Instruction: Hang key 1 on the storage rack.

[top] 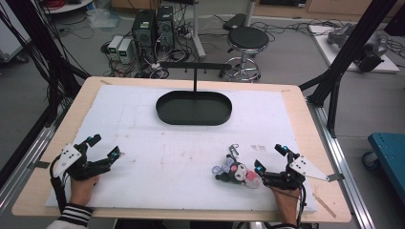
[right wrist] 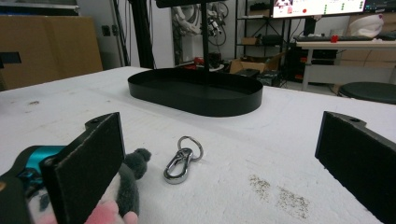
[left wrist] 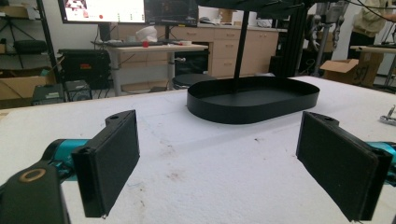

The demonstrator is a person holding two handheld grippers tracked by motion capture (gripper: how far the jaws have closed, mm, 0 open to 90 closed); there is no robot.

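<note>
Nearest the high view's camera, at the near edge of the counter (top: 291,95), a person's two hands each hold a tool. The right tool (top: 272,158) sits at the near right with its jaws spread wide and grasping nothing; the left tool (top: 106,147), at the near left, is likewise released, with bare white cover between its jaws and nothing close to it.

The thing in hand appears to be the small plush keychain toy (top: 234,171), dark grey with pink, lying on the white cover just left of the right tool. In the right gripper view its fuzzy grey and pink body (right wrist: 128,186) lies against that tool's left jaw, seemingly touching it, while its metal clasp and ring (right wrist: 182,161) lie on the cover between the spread jaws, a little farther out.

By my reading this is the approach before a pick-up: nothing is gripped yet. The next move would call for shifting the right tool leftward so the toy's body, or the clasp, sits squarely between the jaws before closing.

The black oval tray (top: 194,108) with its upright post (top: 195,78) stands far off at the middle, apparently empty. The toy's face is too small to make out, and part of its body is cut off at the bottom of the right gripper view.
</note>
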